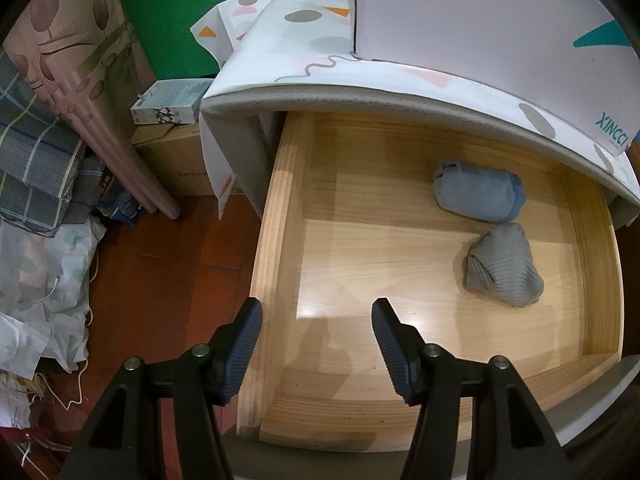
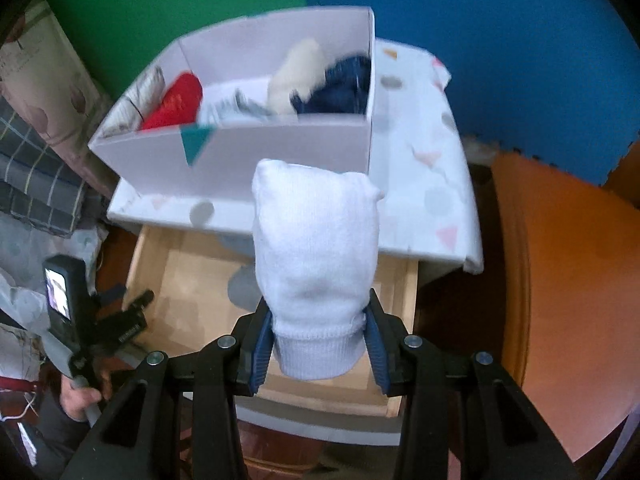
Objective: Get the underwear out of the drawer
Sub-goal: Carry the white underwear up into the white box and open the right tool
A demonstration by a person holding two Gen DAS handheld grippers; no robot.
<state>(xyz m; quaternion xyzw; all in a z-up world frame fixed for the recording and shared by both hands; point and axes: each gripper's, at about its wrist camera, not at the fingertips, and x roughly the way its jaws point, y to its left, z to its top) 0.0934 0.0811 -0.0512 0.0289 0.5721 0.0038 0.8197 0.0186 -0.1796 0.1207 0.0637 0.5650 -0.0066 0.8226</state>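
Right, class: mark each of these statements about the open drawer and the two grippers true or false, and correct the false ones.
1. The right gripper holds a white rolled bundle. True.
2. The left gripper holds a grey bundle. False: its fingers stand open with nothing between them.
3. Two rolled bundles lie in the drawer. True: a blue bundle and a grey bundle, side by side near its right wall.
4. The white box on top of the cabinet is empty. False: it holds red, cream and dark blue items.
5. The drawer is pushed shut. False: it is pulled out.
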